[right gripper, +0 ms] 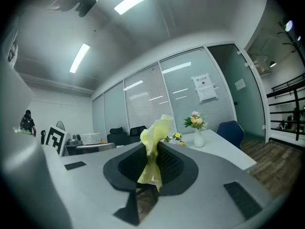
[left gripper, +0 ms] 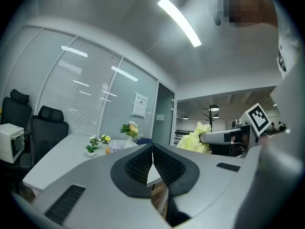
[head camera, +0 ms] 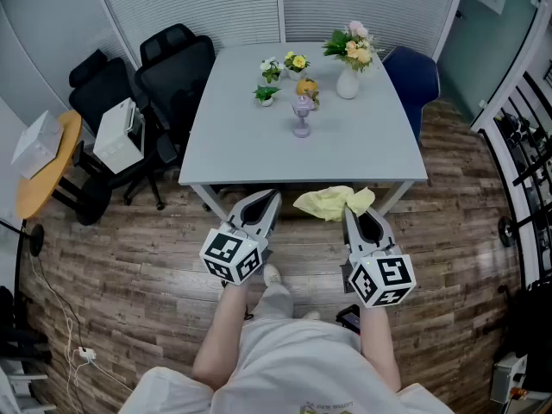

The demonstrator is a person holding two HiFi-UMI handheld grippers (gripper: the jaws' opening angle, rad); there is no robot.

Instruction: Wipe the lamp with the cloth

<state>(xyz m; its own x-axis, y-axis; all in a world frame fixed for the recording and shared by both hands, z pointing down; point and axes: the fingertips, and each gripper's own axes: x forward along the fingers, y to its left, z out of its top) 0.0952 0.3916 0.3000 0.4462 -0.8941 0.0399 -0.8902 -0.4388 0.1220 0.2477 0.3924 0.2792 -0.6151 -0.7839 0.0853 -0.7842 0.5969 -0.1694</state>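
The yellow cloth (head camera: 332, 203) hangs pinched in the closed right gripper (head camera: 350, 210), just short of the worktop's (head camera: 259, 153) near edge. The one lamp (head camera: 301, 116) stands mid-worktop, well apart from that edge, with three small potted plants (head camera: 266, 94) and one flower vase (head camera: 348, 83) beyond it. Two black chairs (head camera: 177, 76) stand left, one blue chair (head camera: 412, 76) far right. The left gripper (head camera: 272, 198) is closed on nothing
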